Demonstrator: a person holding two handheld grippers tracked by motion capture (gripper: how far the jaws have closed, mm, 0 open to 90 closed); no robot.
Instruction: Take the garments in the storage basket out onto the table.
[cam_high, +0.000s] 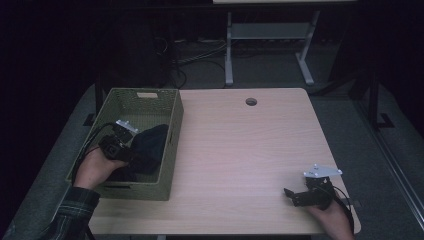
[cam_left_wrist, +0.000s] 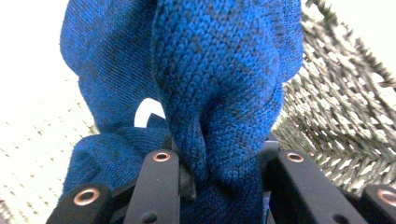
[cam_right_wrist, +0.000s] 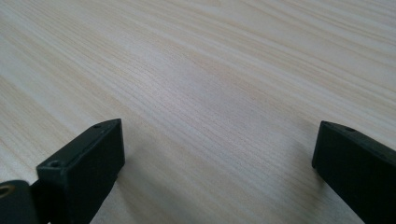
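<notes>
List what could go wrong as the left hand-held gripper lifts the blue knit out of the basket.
1. The left hand-held gripper pinches only a bunched fold of the knit; it may slip out.
2. The hanging knit could snag on the basket wall and drag or tip it.
3. The right hand-held gripper rests far off, open, too distant to steady anything.

basket (cam_high: 172, 131) walls box in L gripper (cam_high: 131, 154) w/ blue knit (cam_left_wrist: 219, 93) bunched betw. jaws, woven wall close beside, table (cam_high: 240, 145) wide open betw. basket and R gripper (cam_high: 292, 195), bare wood betw. R jaws, cable hole (cam_high: 251, 102) at far edge
</notes>
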